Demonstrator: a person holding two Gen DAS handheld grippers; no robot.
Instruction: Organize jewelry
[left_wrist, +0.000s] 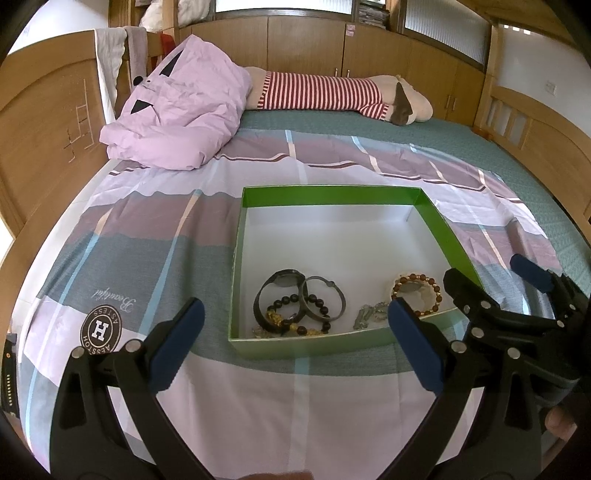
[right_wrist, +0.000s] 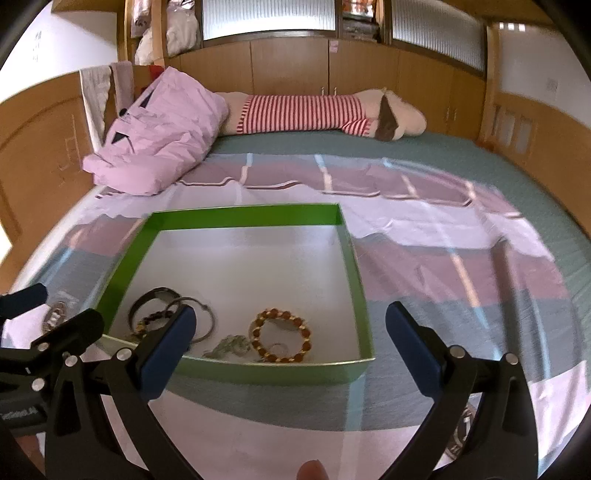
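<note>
A shallow green box (left_wrist: 332, 192) (right_wrist: 243, 218) with a white floor lies on the bedspread. Along its near side lie a black watch (left_wrist: 280, 278) (right_wrist: 151, 297), a metal bangle (left_wrist: 327, 295) (right_wrist: 208, 319), a black bead bracelet (left_wrist: 295, 306), a silver chain (left_wrist: 369, 314) (right_wrist: 229, 345) and a brown-and-gold bead bracelet (left_wrist: 417, 291) (right_wrist: 280, 336). My left gripper (left_wrist: 295, 332) (right_wrist: 48, 314) hovers open before the box's near wall, holding nothing. My right gripper (right_wrist: 291, 332) (left_wrist: 491, 275) is open and empty by the near right corner.
A crumpled pink duvet (left_wrist: 184, 114) and a striped plush toy (left_wrist: 325, 92) lie at the far end of the bed. Wooden bed boards (left_wrist: 40, 122) and cabinets surround it. A round printed logo (left_wrist: 99, 328) marks the sheet left of the box.
</note>
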